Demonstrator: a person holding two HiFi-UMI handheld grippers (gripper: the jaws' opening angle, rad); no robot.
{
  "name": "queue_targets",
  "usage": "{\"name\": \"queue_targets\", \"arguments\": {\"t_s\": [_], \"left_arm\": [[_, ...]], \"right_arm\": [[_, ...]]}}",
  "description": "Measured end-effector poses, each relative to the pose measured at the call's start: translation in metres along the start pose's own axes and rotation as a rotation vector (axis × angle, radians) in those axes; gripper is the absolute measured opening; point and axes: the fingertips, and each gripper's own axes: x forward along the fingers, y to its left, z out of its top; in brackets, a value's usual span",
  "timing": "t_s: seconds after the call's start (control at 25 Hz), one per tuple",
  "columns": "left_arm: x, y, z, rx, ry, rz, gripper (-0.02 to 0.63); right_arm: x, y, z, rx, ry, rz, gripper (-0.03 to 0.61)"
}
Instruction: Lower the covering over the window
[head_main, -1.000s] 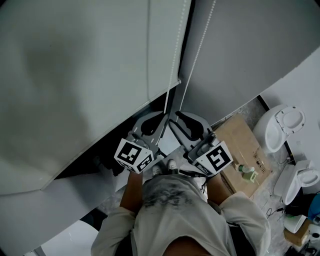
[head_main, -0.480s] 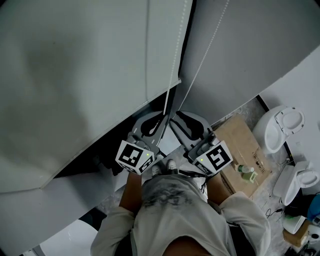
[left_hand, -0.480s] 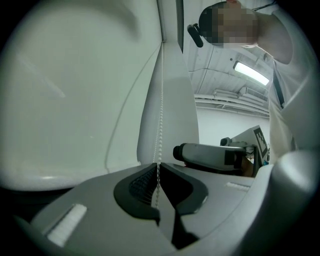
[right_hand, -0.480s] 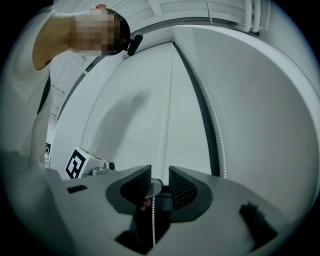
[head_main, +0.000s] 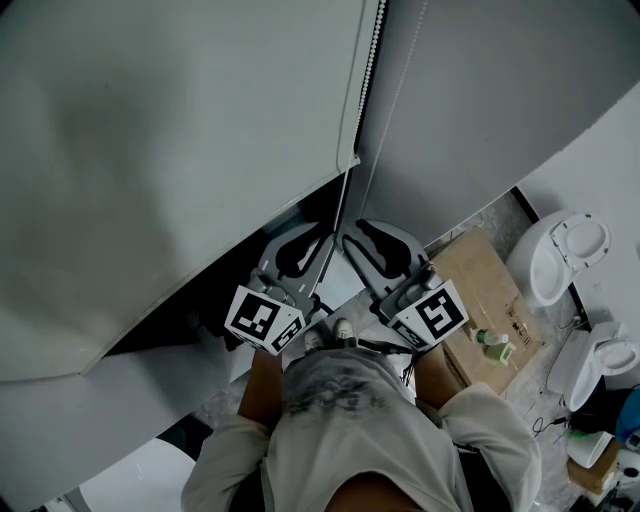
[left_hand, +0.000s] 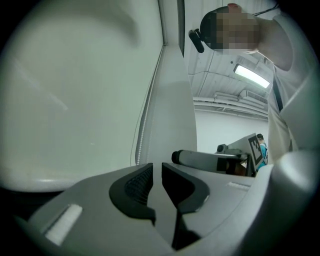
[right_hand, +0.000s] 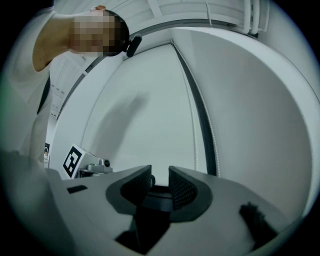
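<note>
A pale roller shade (head_main: 170, 150) fills the upper left of the head view, its bottom edge slanting across the picture. Its bead chain (head_main: 374, 45) hangs beside the shade's right edge and runs down toward both grippers. My left gripper (head_main: 308, 238) sits just below the shade's lower corner. Its jaws have just been opening and now stand a narrow gap apart with nothing between them (left_hand: 157, 170). The chain (left_hand: 142, 137) shows beyond them against the shade. My right gripper (head_main: 372, 238) stands open beside it, empty (right_hand: 160, 176), with the chain (right_hand: 208, 145) ahead of it.
A second pale panel (head_main: 500, 90) lies right of the chain. At the lower right stand a cardboard box (head_main: 480, 285), a small green bottle (head_main: 492, 343) and a white toilet (head_main: 562, 255). The person's torso (head_main: 350, 420) fills the bottom.
The left gripper's jaws have parted slightly. The chain strands have shifted a little to the right above the grippers. The right gripper has stayed where it was.
</note>
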Motion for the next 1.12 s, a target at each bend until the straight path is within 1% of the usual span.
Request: {"name": "queue_targets", "arguments": {"t_s": [0.12, 0.16, 0.2, 0.24, 0.28, 0.48, 0.72, 1.12], "left_arm": [[-0.003, -0.001, 0.009, 0.013, -0.018, 0.002, -0.007], [-0.003, -0.002, 0.011, 0.018, -0.024, 0.003, -0.015], [-0.004, -0.002, 0.013, 0.021, -0.028, 0.004, -0.015], [-0.005, -0.003, 0.015, 0.024, -0.031, 0.004, -0.014], [-0.006, -0.004, 0.016, 0.026, -0.032, 0.004, -0.012], [-0.009, -0.006, 0.013, 0.027, -0.026, 0.014, -0.005], [-0.011, -0.007, 0.006, 0.018, -0.018, 0.016, 0.000], [-0.011, -0.008, 0.006, 0.021, -0.013, 0.007, 0.000]], "right_arm": [[-0.002, -0.004, 0.002, -0.023, -0.007, -0.023, 0.112], [-0.004, -0.006, 0.003, -0.025, -0.011, -0.034, 0.093], [-0.005, -0.009, 0.004, -0.025, -0.014, -0.046, 0.056], [-0.006, -0.012, 0.004, -0.025, -0.012, -0.055, 0.032], [-0.006, -0.013, 0.003, -0.025, -0.008, -0.061, 0.020], [-0.008, -0.015, -0.009, -0.003, 0.037, -0.067, 0.017], [-0.007, -0.013, -0.026, 0.038, 0.084, -0.050, 0.015], [-0.005, -0.008, -0.028, 0.053, 0.095, -0.044, 0.015]]}}
